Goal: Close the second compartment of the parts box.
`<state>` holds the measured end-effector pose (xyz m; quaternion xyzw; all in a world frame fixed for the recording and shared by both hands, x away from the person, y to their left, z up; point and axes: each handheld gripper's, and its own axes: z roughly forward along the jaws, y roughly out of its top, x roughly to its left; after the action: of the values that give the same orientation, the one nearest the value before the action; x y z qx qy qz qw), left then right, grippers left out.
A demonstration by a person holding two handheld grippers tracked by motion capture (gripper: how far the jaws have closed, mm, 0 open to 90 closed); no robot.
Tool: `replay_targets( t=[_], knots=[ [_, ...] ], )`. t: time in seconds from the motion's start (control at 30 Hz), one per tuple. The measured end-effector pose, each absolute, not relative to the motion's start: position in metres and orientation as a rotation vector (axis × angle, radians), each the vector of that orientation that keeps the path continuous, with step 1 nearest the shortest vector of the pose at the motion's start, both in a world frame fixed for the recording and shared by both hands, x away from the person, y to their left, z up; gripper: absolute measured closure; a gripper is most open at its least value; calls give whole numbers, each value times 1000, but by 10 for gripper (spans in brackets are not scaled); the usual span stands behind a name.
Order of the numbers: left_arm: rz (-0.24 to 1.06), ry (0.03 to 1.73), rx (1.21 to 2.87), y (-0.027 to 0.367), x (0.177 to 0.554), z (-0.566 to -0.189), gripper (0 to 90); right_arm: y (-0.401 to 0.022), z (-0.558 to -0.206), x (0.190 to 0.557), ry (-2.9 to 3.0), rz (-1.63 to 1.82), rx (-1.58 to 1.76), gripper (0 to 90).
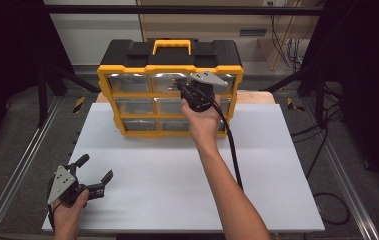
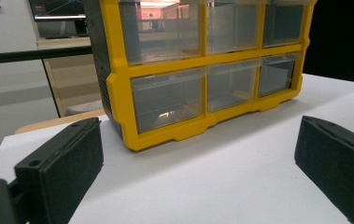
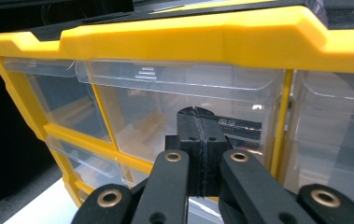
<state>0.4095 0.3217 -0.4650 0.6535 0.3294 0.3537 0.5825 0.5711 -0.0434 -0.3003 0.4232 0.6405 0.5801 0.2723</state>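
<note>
Yellow drawer cabinet (image 1: pixel 127 75), right gripper (image 3: pixel 198 116) closed at top-middle drawer (image 3: pixel 165 112)

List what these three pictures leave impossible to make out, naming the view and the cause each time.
- Drawer contents: blurred by glare on the organiser, high view.
- Whether the right tool touches the top middle drawer: right gripper view, tips block it.
- Organiser's top row: cut off by the left gripper view's upper edge.

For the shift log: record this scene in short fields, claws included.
work surface: white board on the table
main object: yellow drawer organizer, upright at the board's far edge, black top with yellow handle
drawers: clear, three rows by three
right claw: shut, tips at the top middle drawer
left claw: open, empty, near the board's near left corner
</note>
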Motion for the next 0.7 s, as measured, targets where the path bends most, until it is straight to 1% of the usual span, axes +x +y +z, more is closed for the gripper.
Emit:
replay_targets(
  t=[0.7],
  knots=[
    [827,772,1526,322,410,-465,9,-42,-300,570,1729,1549,1133,900]
  ],
)
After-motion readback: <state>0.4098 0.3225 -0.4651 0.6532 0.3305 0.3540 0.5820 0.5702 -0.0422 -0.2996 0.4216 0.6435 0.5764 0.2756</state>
